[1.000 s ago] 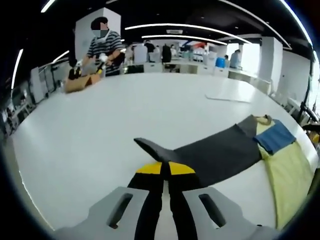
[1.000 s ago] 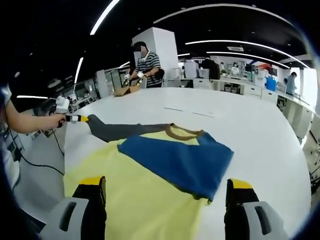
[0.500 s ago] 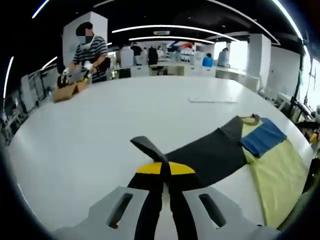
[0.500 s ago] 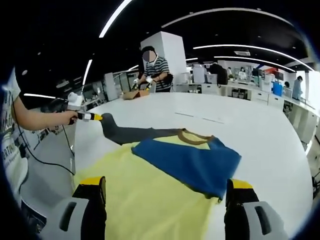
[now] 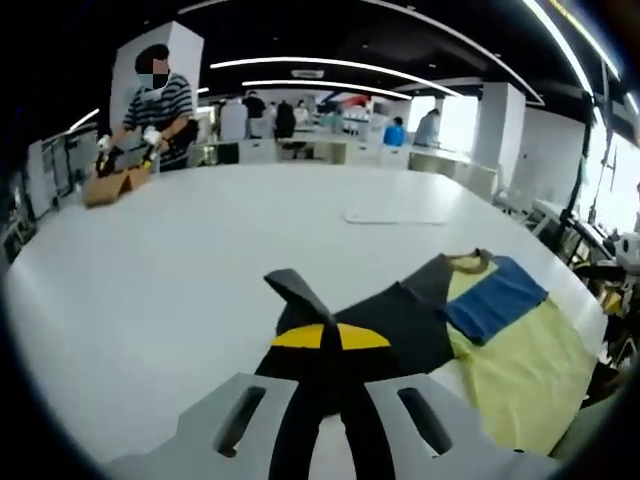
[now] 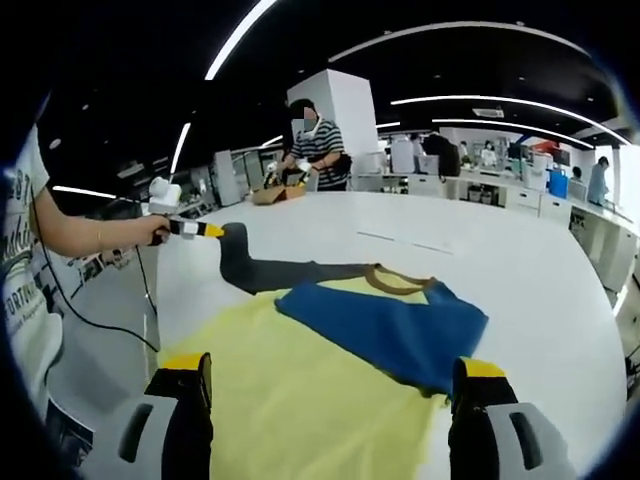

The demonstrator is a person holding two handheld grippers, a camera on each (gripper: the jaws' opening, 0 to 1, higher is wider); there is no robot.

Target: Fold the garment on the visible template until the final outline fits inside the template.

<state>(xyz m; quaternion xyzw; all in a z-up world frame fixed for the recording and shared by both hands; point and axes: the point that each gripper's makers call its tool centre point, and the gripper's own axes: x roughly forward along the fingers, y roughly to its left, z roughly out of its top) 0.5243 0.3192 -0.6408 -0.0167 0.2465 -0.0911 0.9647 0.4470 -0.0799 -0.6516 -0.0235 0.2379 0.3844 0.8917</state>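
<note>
Two grippers are at work on one garment [image 6: 330, 390], a T-shirt with a yellow body, one blue sleeve already folded across the chest and one dark grey sleeve [image 6: 290, 272] drawn out to the left over the white table [image 6: 520, 260].

Far left in the right gripper view, the left gripper [image 6: 205, 229] is held by a hand [image 6: 155, 232] at the table's left edge, its yellow-tipped jaws pressed together on the cuff of the dark grey sleeve and lifting it off the surface. The left gripper view agrees: the two jaws meet with dark cloth pinched between them, and the cuff end [image 5: 292, 293] sticks up just beyond the tips. To the right, the brown collar [image 6: 398, 279] lies flat at the far end of the garment. Nearest the camera, the right gripper [image 6: 330, 385] hangs above the yellow body with its jaws spread wide, holding nothing.

No template outline can be made out under the cloth. The risk I see is in the sleeve's fold-over: with nothing pinning the body, a pull on the cuff could drag the whole shirt leftward or disturb the blue sleeve [image 6: 385, 330]. A thin pinch on the cuff might also slip mid-fold.
</note>
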